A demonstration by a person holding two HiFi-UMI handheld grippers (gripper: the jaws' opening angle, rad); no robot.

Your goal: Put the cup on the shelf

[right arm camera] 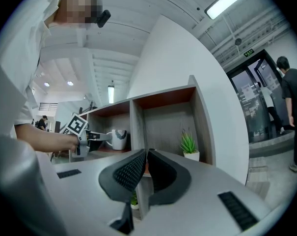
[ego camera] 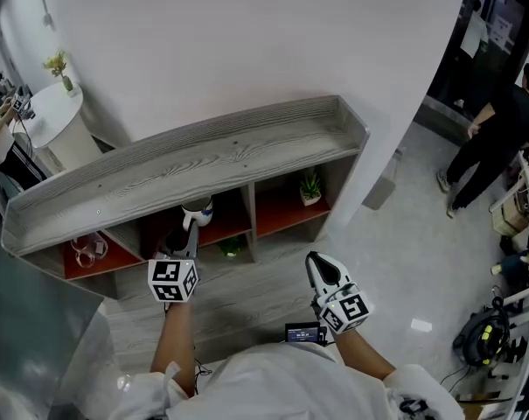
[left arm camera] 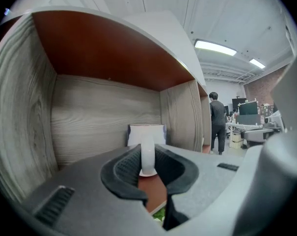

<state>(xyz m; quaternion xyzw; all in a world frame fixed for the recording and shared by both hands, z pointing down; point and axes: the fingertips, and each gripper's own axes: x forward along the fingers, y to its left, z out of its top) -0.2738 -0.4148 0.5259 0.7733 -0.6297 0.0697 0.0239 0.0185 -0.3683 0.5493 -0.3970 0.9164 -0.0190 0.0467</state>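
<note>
Our left gripper (left arm camera: 147,156) is clamped on the handle of the white cup (left arm camera: 146,133). The cup is just ahead of its tips, inside the middle compartment of the shelf (ego camera: 229,157). To its right, our right gripper (right arm camera: 144,154) is closed on nothing, back from the shelf. 1 potted plant (right arm camera: 188,145) stands ahead of it, slightly right.

Pointing right gripper (right arm camera: 144,154) at shelf (right arm camera: 203,127), fingers (right arm camera: 130,170) pressing together on nothing. Gripping white cup (right arm camera: 120,139) by handle with left gripper (right arm camera: 100,137), one compartment left of potted plant (right arm camera: 188,145). Observing person (right arm camera: 291,97) standing by doorway.
</note>
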